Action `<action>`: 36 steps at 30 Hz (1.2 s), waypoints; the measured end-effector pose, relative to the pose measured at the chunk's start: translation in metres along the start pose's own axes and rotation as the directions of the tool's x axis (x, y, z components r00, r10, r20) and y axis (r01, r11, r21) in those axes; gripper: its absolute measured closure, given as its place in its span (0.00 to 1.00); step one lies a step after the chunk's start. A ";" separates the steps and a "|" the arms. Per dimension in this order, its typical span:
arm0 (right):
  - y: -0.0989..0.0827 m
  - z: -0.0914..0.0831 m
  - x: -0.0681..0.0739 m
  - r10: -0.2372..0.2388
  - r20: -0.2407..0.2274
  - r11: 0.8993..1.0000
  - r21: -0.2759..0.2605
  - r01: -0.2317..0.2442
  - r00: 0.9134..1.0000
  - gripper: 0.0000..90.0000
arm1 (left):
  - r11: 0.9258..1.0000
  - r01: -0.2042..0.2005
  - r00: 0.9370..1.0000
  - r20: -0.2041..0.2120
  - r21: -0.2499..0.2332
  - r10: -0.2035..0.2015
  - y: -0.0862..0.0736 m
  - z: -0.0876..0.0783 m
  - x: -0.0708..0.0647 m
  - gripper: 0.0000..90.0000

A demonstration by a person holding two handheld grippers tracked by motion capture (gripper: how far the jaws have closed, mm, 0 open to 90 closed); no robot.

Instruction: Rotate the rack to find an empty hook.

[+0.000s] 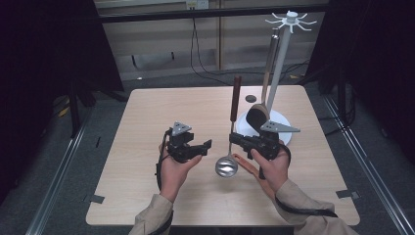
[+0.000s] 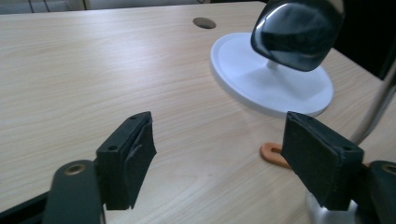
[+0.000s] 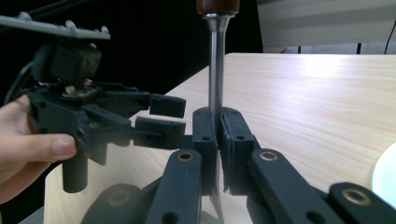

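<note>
A metal ladle (image 1: 226,167) with a brown wooden grip stands nearly upright, its bowl low over the table. My right gripper (image 1: 236,138) is shut on its thin steel stem (image 3: 215,70), just above the bowl. My left gripper (image 1: 208,145) sits just left of the ladle with its jaws open and nothing between them; over there the bare tabletop shows between the pads (image 2: 128,158). From the right gripper view, the left gripper (image 3: 182,119) is close beside the stem, held by a hand.
A white utensil stand (image 1: 281,128) with a tall pole and hook crown (image 1: 291,20) stands at the right back. A dark spoon (image 1: 256,115) hangs from it, its head (image 2: 296,32) above the base (image 2: 271,79). An orange handle (image 1: 244,164) lies beside the ladle. The table has a cable hole (image 1: 250,98).
</note>
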State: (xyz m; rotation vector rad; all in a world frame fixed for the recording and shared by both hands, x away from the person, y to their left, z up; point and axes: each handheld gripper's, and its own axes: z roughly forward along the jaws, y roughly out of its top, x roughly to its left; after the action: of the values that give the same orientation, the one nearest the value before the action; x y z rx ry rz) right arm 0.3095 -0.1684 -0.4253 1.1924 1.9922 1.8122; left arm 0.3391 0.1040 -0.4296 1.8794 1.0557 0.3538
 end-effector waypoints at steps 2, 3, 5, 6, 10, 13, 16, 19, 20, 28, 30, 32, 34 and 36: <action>0.001 -0.003 -0.002 -0.003 -0.004 1.000 -0.003 0.003 1.000 0.95 | 1.000 0.011 1.000 -0.004 0.002 -0.011 -0.004 0.001 0.002 0.25; 0.002 -0.004 -0.003 -0.004 -0.005 1.000 -0.007 0.004 1.000 0.95 | 1.000 0.011 1.000 -0.007 0.008 -0.011 -0.005 0.002 0.002 0.24; 0.003 -0.006 -0.005 -0.008 -0.009 1.000 -0.010 0.008 1.000 0.95 | 1.000 0.009 1.000 -0.014 0.018 -0.008 -0.007 0.002 0.004 0.22; 0.004 -0.007 -0.006 -0.008 -0.010 1.000 -0.011 0.008 1.000 0.95 | 1.000 0.008 1.000 -0.017 0.019 -0.008 -0.007 0.003 0.004 0.21; 0.007 -0.011 -0.008 -0.025 -0.014 1.000 -0.015 0.025 1.000 0.95 | 1.000 0.007 1.000 -0.026 0.020 -0.006 -0.009 0.004 0.006 0.19; 0.010 -0.014 -0.009 -0.043 -0.015 0.999 -0.016 0.043 0.999 0.95 | 1.000 0.006 0.999 -0.033 0.022 -0.006 -0.010 0.003 0.006 0.18; 0.014 -0.017 -0.011 -0.049 -0.019 0.999 -0.017 0.049 0.999 0.95 | 1.000 0.007 0.999 -0.033 0.027 -0.006 -0.011 0.003 0.007 0.17; 0.018 -0.020 -0.012 -0.061 -0.021 0.998 -0.025 0.060 0.998 0.95 | 0.999 0.017 0.999 -0.028 0.036 -0.016 -0.013 0.005 0.007 0.15; 0.020 -0.021 -0.013 -0.060 -0.019 0.998 -0.028 0.060 0.998 0.95 | 0.999 0.013 0.999 -0.032 0.040 -0.011 -0.014 0.006 0.007 0.15; 0.032 -0.027 -0.015 -0.078 -0.029 0.996 -0.045 0.077 0.996 0.95 | 0.998 0.011 0.999 -0.031 0.061 -0.009 -0.018 0.009 0.005 0.11; 0.034 -0.027 -0.015 -0.080 -0.029 0.996 -0.044 0.079 0.996 0.95 | 0.998 0.009 0.999 -0.037 0.067 -0.007 -0.018 0.009 0.005 0.10; 0.037 -0.028 -0.015 -0.088 -0.025 0.995 -0.045 0.087 0.996 0.95 | 0.998 0.014 0.999 -0.035 0.060 -0.012 -0.018 0.009 0.005 0.10; 0.039 -0.029 -0.015 -0.090 -0.026 0.995 -0.048 0.089 0.996 0.95 | 0.998 0.013 0.999 -0.038 0.060 -0.011 -0.018 0.008 0.006 0.09; 0.041 -0.030 -0.015 -0.092 -0.026 0.995 -0.051 0.091 0.995 0.95 | 0.998 0.018 0.999 -0.030 0.063 -0.016 -0.019 0.008 0.007 0.09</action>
State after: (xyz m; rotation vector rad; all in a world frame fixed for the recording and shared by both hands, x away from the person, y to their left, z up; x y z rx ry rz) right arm 0.3181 -0.2039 -0.3866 1.0489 1.9702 1.8324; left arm 0.3384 0.1086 -0.4506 1.9256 1.1141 0.3424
